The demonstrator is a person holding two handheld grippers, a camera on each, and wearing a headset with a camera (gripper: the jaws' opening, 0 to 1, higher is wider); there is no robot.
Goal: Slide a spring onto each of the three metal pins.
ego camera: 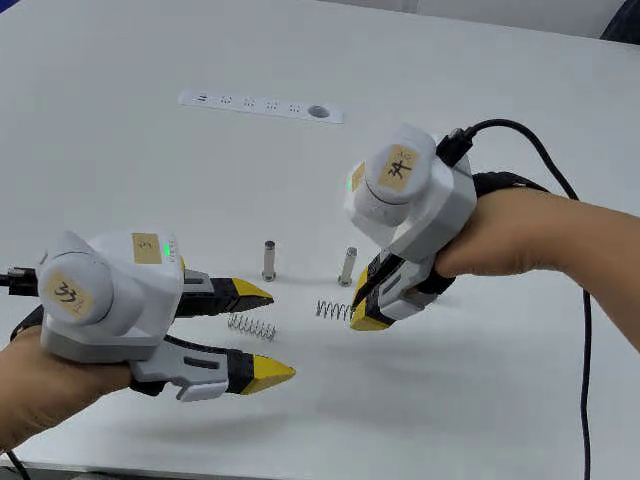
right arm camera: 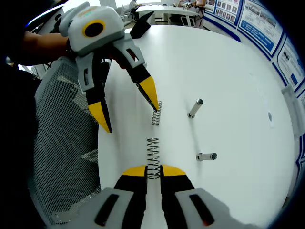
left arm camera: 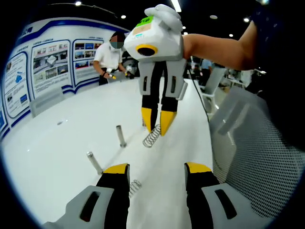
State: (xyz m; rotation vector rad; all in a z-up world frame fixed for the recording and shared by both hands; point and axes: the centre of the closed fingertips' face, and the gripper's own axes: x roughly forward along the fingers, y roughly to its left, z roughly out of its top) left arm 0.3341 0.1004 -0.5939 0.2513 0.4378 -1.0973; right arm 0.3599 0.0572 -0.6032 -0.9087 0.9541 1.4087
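now we are pinching the near end of one spring [right arm camera: 152,150] in the right gripper [right arm camera: 153,170], jaws closed on it. its long axis is running straight ahead of the jaws, flat on the table [ego camera: 120,120]. the nearer pin [ego camera: 347,266] is standing upright just beside it, so we are judging it needs tipping up. the left gripper [ego camera: 279,334] is hovering, jaws apart, beside the other spring [ego camera: 250,326].

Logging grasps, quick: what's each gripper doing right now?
Left gripper: open, holding nothing.
Right gripper: closed on one end of a spring.
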